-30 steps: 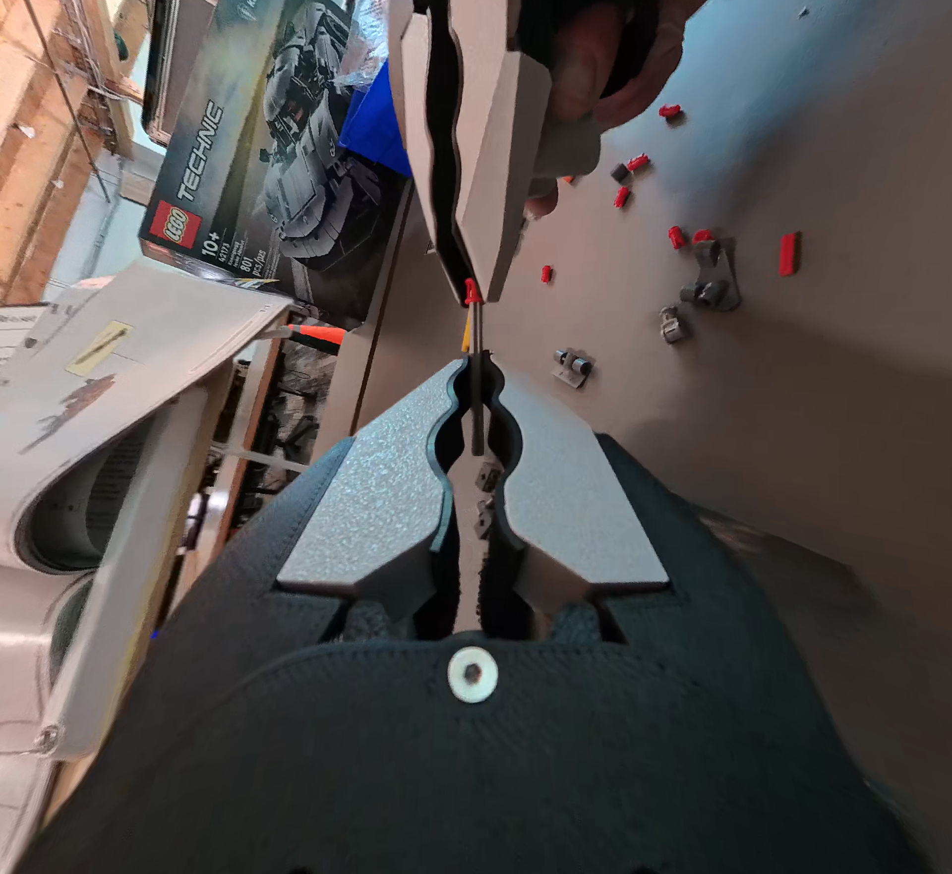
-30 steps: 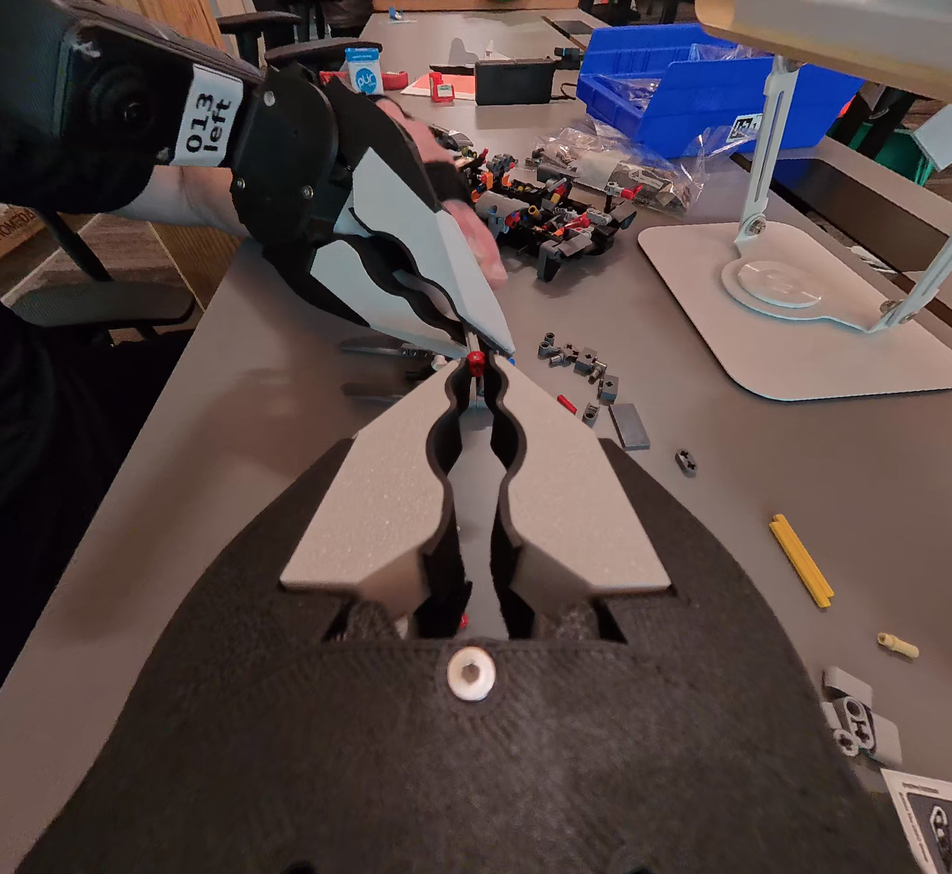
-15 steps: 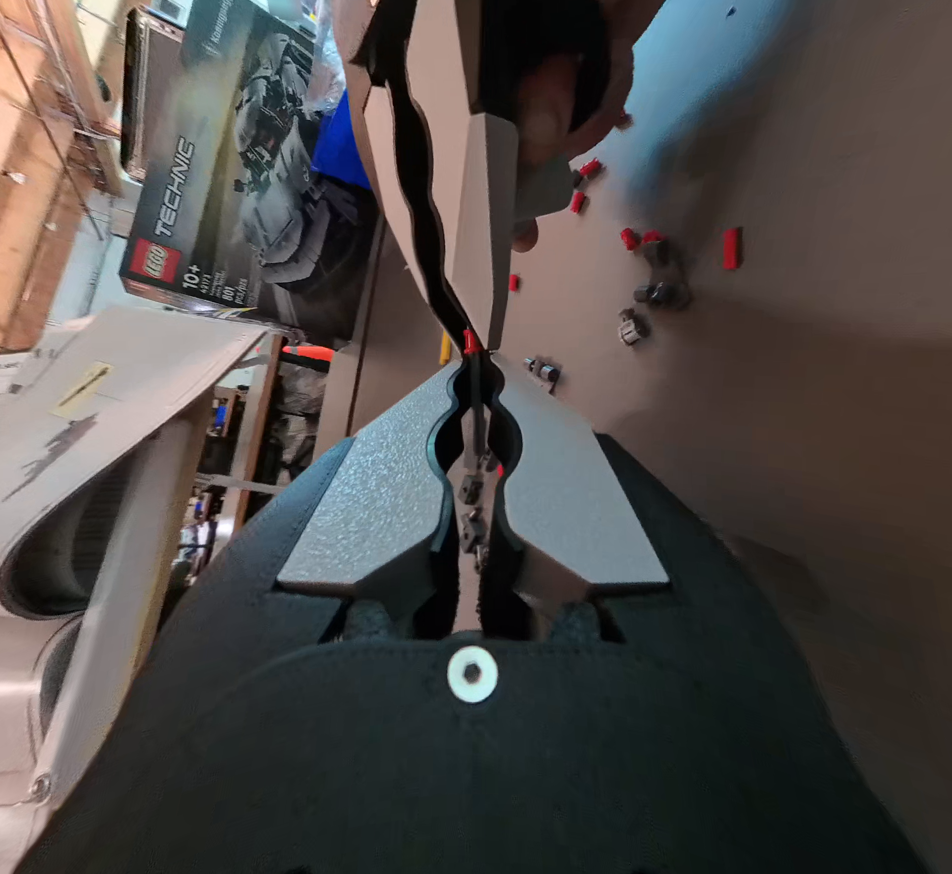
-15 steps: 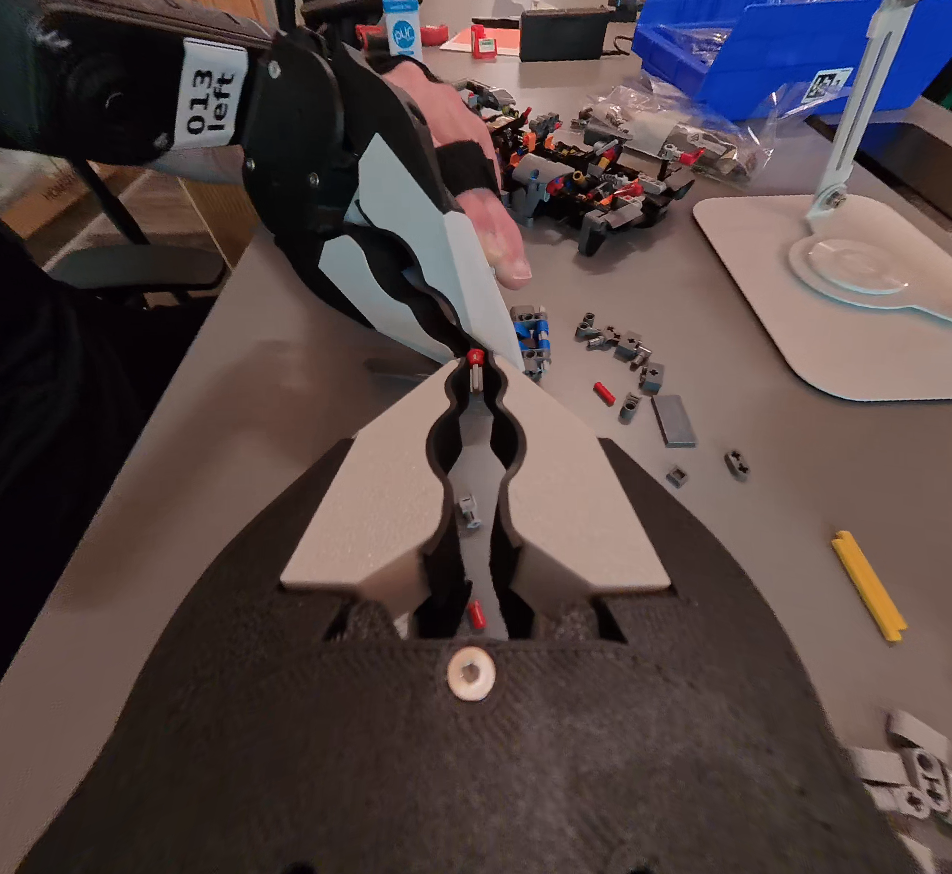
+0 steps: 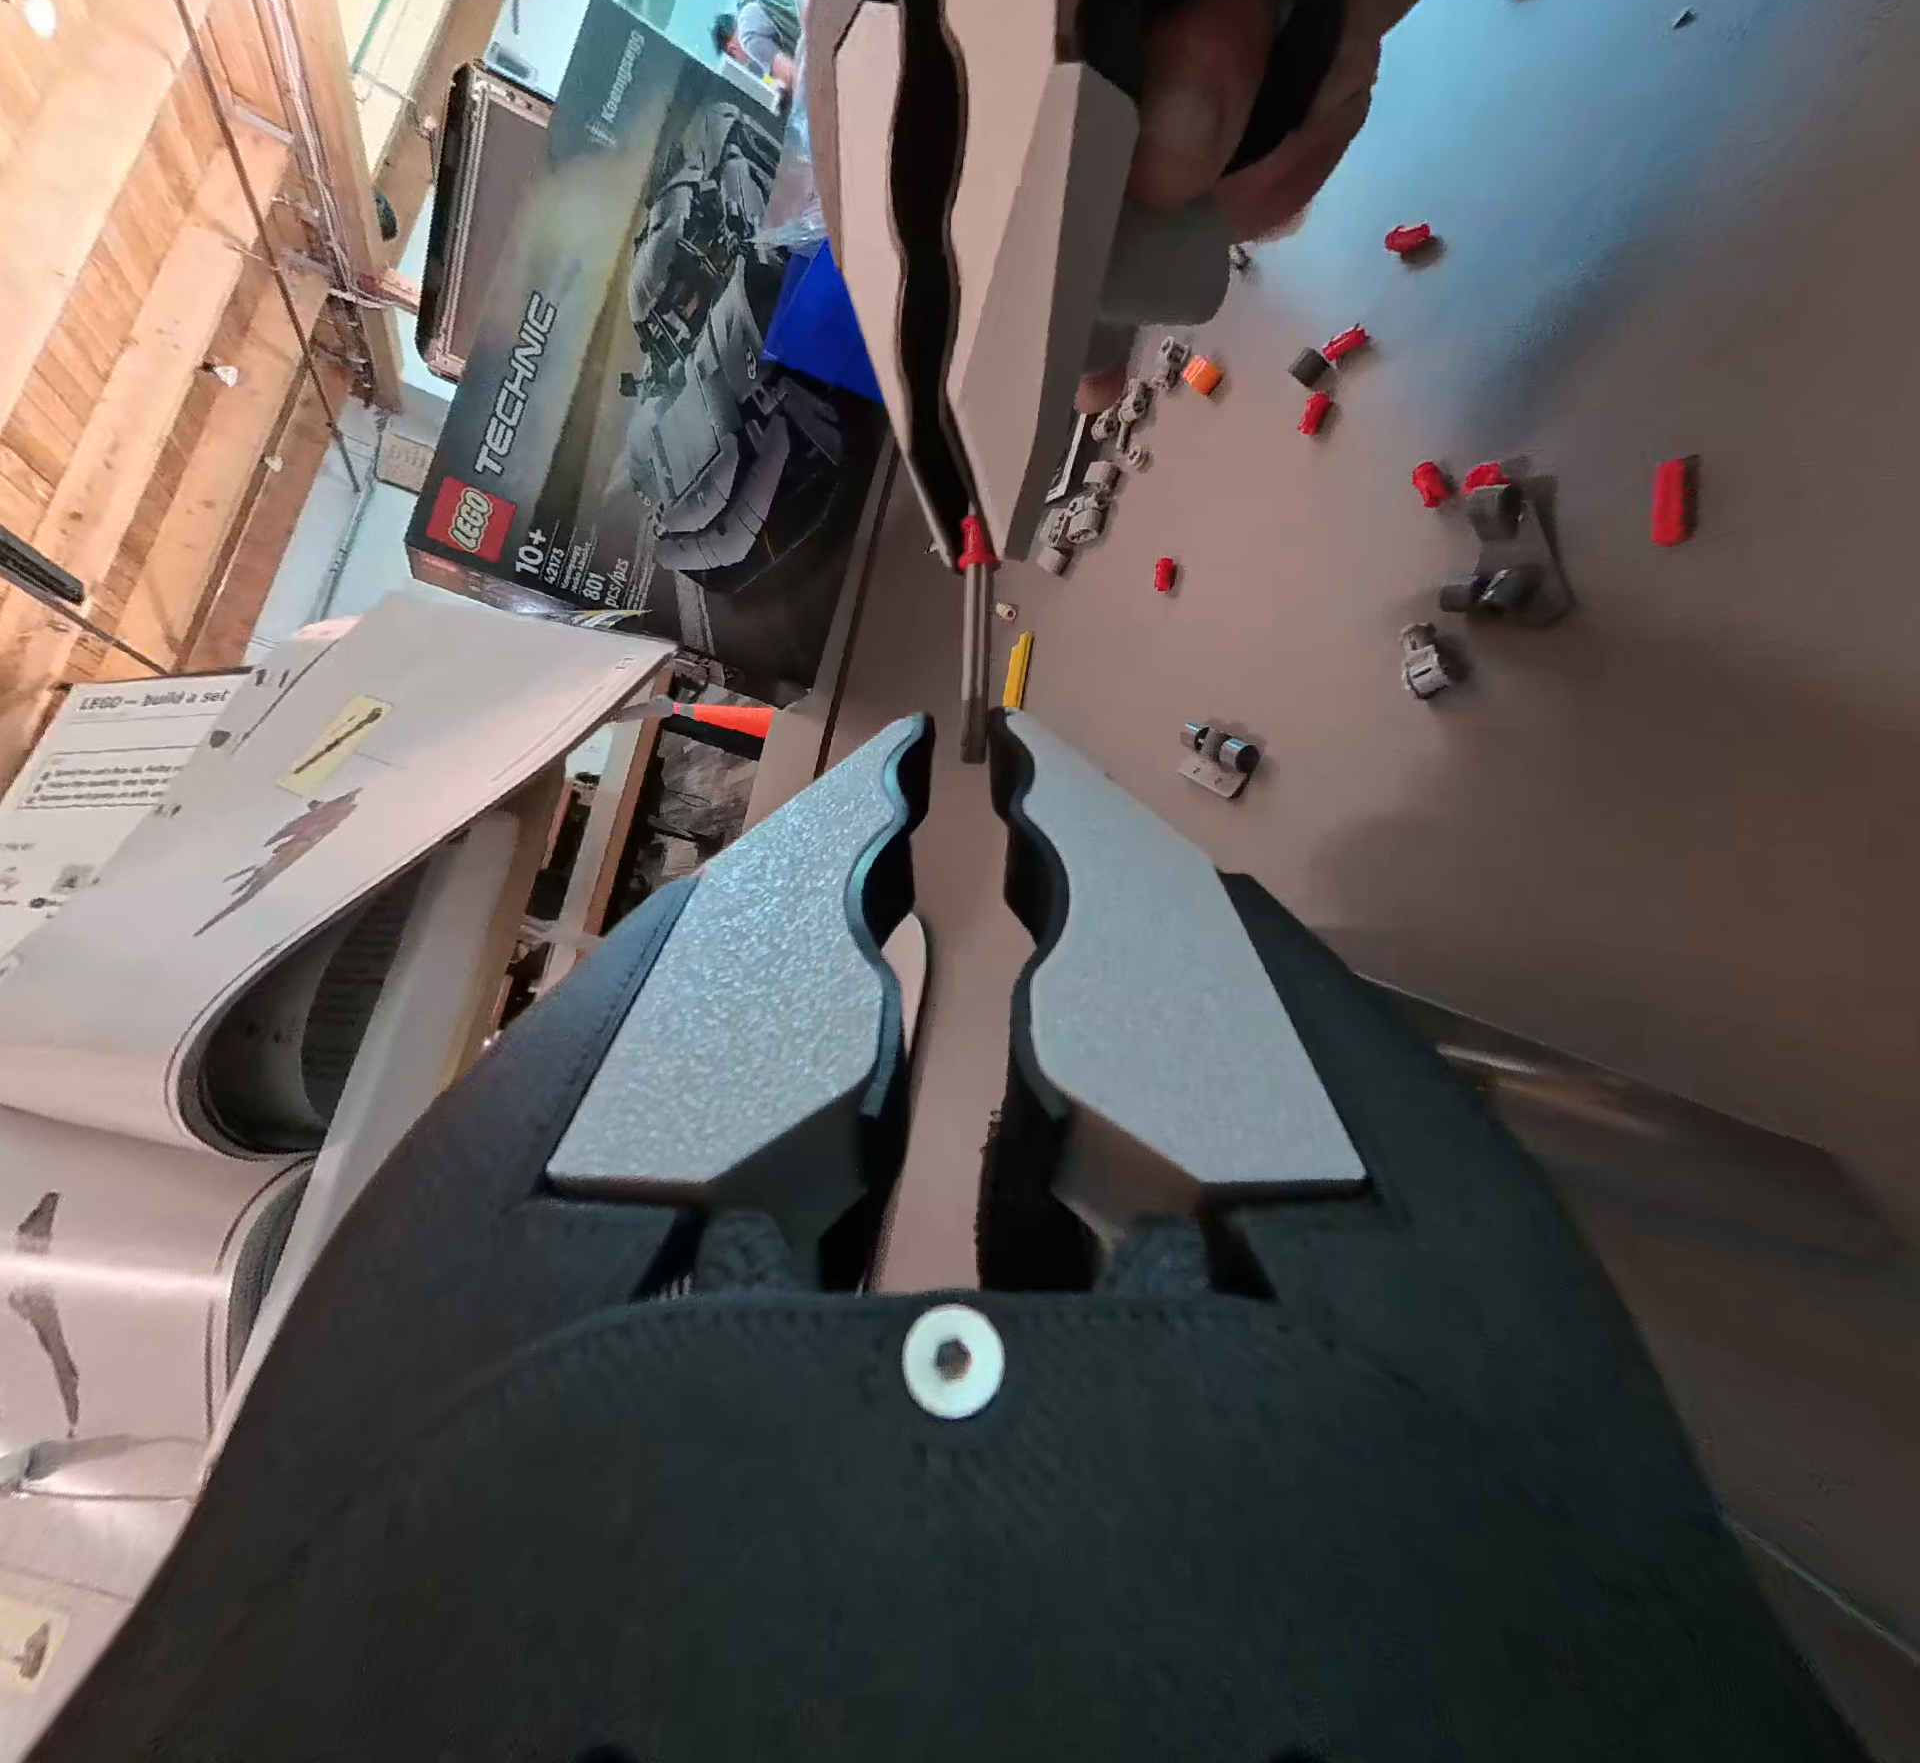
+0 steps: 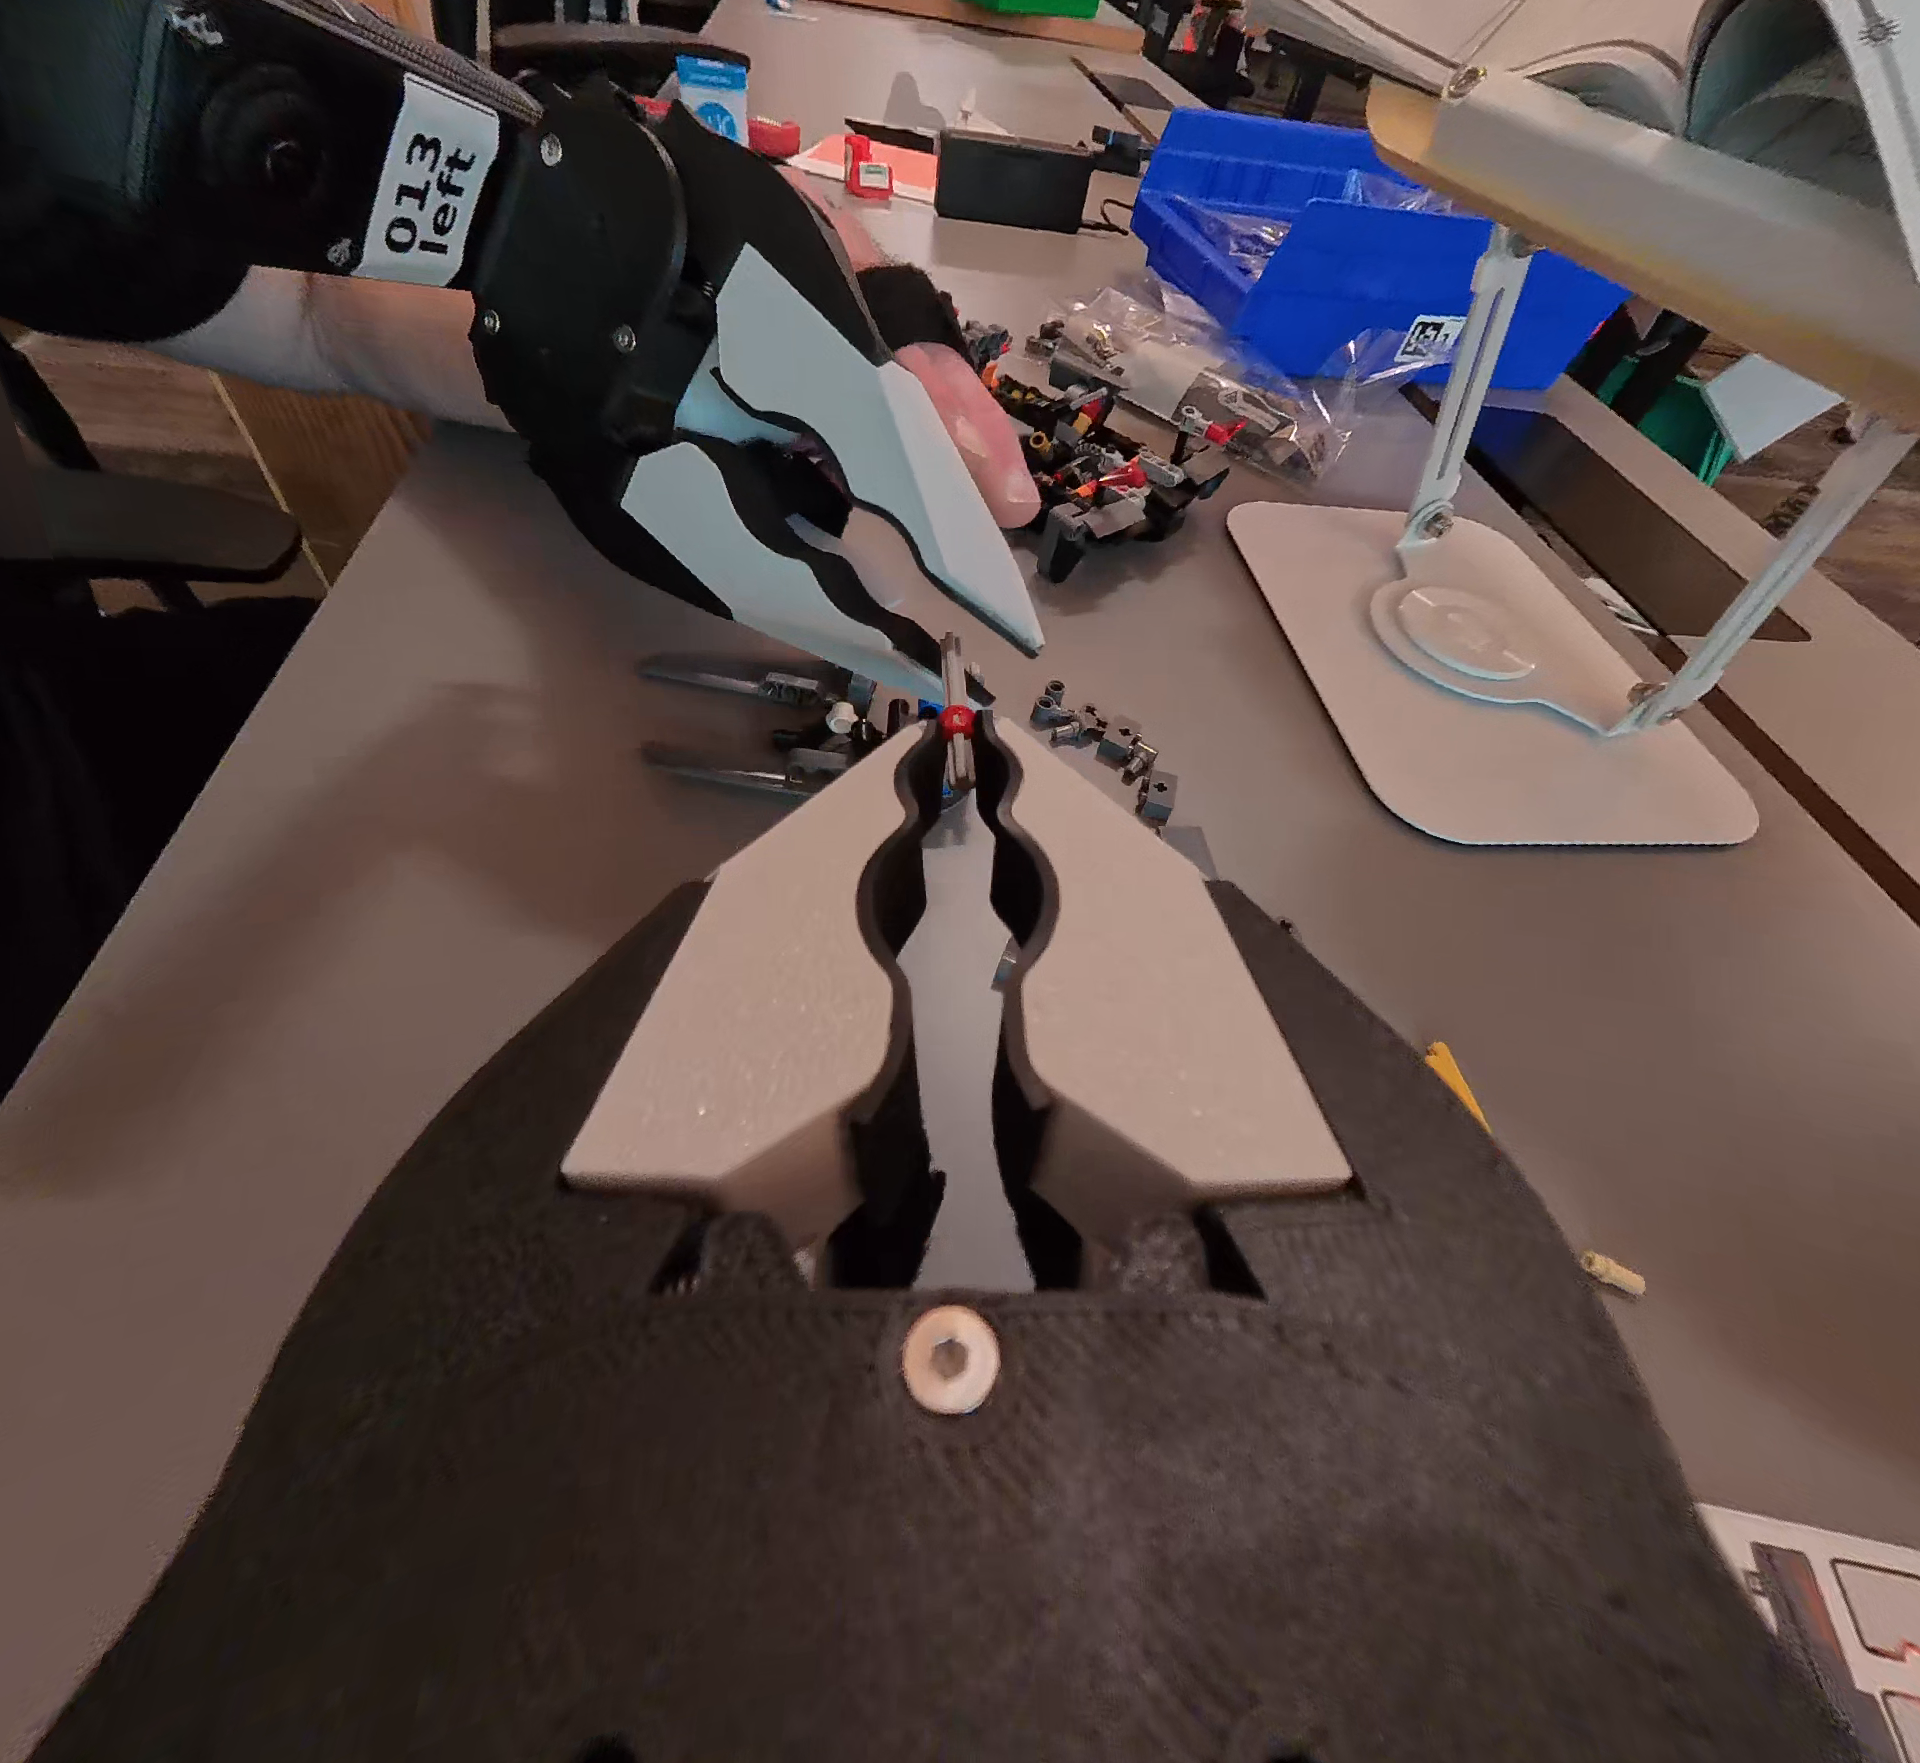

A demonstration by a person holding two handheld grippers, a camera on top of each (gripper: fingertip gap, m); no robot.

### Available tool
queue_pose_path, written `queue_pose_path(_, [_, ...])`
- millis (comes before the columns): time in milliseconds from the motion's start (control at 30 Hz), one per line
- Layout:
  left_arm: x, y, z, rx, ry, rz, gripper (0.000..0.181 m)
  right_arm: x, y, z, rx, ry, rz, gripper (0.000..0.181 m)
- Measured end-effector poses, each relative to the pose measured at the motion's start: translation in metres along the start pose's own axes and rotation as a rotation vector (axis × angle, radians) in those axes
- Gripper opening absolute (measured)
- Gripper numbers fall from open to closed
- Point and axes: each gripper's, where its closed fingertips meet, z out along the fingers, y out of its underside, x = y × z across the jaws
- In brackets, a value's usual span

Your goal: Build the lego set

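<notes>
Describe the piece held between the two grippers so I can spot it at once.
Start at the grey table and find where the left gripper and right gripper meet tip to tip. The thin grey axle bridges them, above the loose parts. Only it is off the table, with a red bush at one end.

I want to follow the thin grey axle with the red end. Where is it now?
The grey axle hangs above the table, its red end pinched in the right claw, its other end between the open left claw's tips.
</notes>
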Motion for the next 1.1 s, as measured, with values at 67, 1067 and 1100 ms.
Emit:
queue_pose_path(67, [0.004,-0.0016,0.0003,0.007,0.01,0.014,0.002,-0.0016,-0.0004,0.0017,0.001,-0.002,-0.003,0.003])
queue_pose_path(1067, [0.0031,0.0011,-0.0039,-0.037,-0.002,0.009,0.0,-0.0061,-0.006,0.0106,0.025,0.023,0.0,0.002])
queue_pose_path(1100, [0.0028,0.0005,-0.0042,-0.034,0.0,0.006,0.0,-0.0064,-0.0067,0.0107,0.028,0.024,-0.001,0.002])
